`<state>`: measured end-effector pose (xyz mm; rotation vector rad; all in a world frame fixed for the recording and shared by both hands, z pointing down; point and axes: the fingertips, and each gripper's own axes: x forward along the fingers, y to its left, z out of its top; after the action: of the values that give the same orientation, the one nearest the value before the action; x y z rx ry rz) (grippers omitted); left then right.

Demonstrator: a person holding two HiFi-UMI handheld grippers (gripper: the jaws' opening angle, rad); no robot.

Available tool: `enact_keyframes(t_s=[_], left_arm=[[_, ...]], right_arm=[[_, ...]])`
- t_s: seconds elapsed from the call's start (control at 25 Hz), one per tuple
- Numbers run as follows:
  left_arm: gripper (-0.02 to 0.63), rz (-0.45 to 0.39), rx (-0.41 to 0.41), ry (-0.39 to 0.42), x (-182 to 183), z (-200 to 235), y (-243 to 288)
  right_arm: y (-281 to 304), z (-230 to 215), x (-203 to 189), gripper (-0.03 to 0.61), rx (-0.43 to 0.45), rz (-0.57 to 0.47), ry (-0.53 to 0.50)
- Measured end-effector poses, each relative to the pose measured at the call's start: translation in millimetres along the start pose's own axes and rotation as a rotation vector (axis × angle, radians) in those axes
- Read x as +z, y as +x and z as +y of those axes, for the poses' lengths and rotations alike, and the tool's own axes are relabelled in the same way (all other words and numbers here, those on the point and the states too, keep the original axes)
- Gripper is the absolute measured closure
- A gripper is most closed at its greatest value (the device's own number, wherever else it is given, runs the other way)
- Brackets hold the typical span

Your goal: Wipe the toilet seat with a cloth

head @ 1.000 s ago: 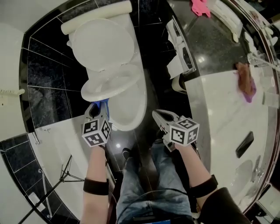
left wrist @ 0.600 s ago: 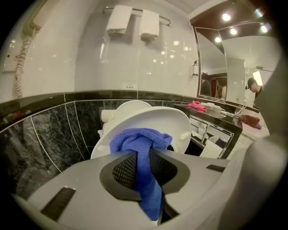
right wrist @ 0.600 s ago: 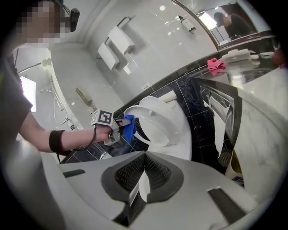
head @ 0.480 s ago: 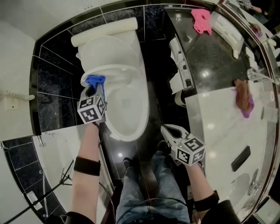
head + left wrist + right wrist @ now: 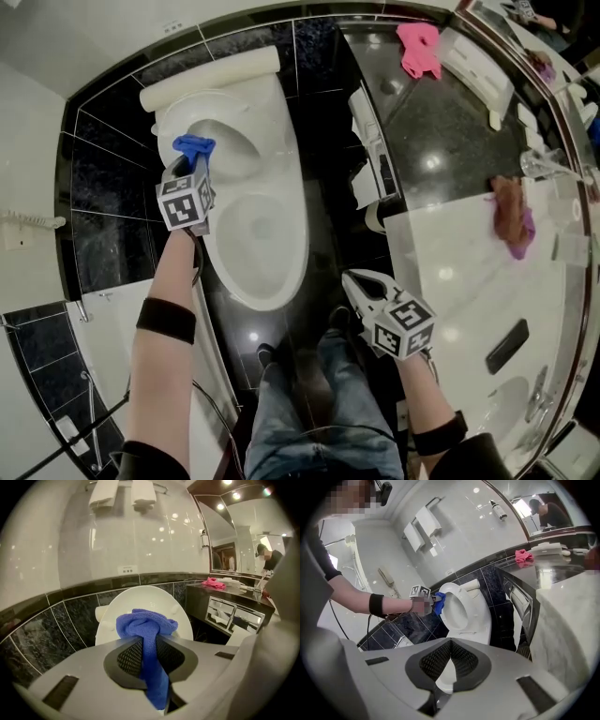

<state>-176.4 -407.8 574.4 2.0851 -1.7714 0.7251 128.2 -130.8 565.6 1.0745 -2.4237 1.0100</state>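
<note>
**Blue microfibre cloth** (image 5: 146,623): bunched into a knot and clamped in your left tongs (image 5: 149,648). The pads are set narrow and press on it, and a tail hangs down between them. You hold it up at the left edge of the raised seat. Whether it touches the seat cannot be made out.

**White ceramic toilet** (image 5: 267,253): the white plastic seat (image 5: 230,141) is tipped up toward the cistern and the bowl is open below.

**Your right tongs** (image 5: 450,644): closed tip to tip with nothing between them. They are held low by your knee, well apart from the toilet, and take no part in the work.

**Black polished stone bench** (image 5: 450,131): to your right, with a crumpled pink cloth (image 5: 417,47) lying on its far end, untouched.

**Progress, as a judgement:** the cloth is gripped and carried to the seat, so the wipe looks to be at or near its start. No surface shows as visibly wiped. Reckon the whole ring of the seat as left to do.
</note>
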Motion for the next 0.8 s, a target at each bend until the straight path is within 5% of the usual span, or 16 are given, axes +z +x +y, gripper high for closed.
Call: enact_keyframes(t_s=[0.44,0.8], left_arm=[[0.543,0.003,-0.03,0.01,9.1,-7.9,-36.3],[0.543,-0.026,-0.071,-0.031,27.5,-18.6,-162.7]], right_arm=[[3.0,16.9,12.6,0.577,0.007,0.017,-0.032],[-18.5,68.0,30.5,0.577,0.002,0.028,-0.101]])
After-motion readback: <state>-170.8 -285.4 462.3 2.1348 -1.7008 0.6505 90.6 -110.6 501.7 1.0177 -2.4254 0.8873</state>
